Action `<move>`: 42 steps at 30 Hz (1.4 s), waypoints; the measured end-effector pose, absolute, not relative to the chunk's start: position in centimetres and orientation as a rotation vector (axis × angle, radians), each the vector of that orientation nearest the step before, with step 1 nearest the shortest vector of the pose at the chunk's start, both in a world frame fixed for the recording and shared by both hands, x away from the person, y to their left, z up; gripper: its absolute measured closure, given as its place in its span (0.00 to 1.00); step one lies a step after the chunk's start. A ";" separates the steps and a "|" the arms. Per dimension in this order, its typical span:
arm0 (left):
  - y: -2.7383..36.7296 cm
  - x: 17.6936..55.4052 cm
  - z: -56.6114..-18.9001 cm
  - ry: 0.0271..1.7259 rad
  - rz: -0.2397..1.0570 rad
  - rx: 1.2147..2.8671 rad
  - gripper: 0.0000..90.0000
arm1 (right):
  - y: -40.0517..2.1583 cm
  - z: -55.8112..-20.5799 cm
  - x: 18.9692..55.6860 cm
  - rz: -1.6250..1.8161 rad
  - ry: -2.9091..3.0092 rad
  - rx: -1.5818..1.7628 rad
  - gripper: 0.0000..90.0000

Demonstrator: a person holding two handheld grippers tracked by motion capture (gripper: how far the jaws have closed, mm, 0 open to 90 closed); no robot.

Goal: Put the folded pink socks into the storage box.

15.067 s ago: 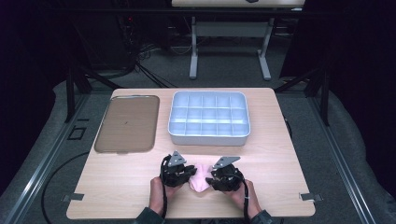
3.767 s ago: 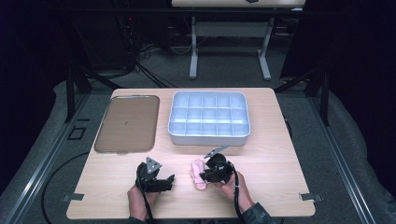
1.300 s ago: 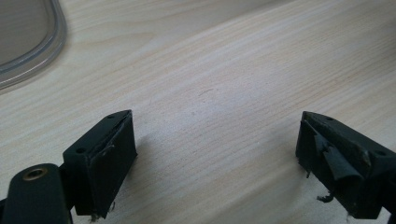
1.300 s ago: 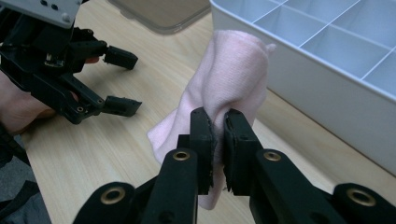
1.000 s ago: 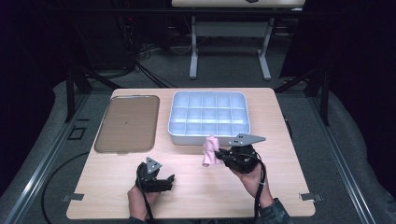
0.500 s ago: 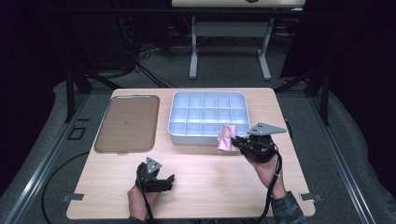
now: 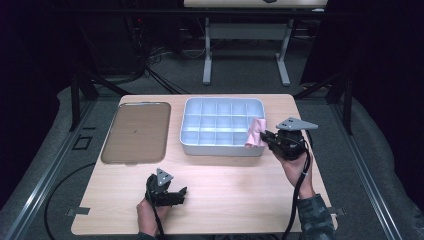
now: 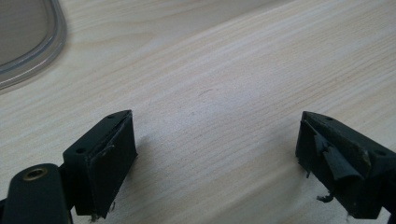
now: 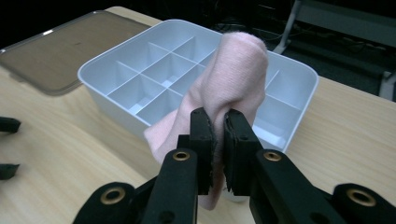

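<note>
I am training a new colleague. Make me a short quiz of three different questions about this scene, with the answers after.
1. True or false: the right tool is shut on the pink cloth.
2. Multiple choice: where does the lid lie? A) on the box B) on the table, left of the box C) in the left tool
3. Fill the gap: the jaws of the left tool are ____ , with bare table between them.

Key
1. True; the cloth is pinched between its jaws, at the right near corner of the box.
2. B; it lies flat, apart from the box.
3. open
</note>
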State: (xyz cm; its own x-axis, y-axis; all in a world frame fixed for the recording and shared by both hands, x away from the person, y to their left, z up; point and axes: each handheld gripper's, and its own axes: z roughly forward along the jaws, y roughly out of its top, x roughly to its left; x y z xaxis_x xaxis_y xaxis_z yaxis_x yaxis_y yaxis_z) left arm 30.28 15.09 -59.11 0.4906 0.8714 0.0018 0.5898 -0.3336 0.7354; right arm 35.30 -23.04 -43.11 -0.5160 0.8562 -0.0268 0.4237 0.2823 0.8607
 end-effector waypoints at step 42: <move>15.1 30.3 -59.1 1.196 0.527 2.051 0.13 | -21.5 -50.9 44.0 0.776 2.249 1.374 0.92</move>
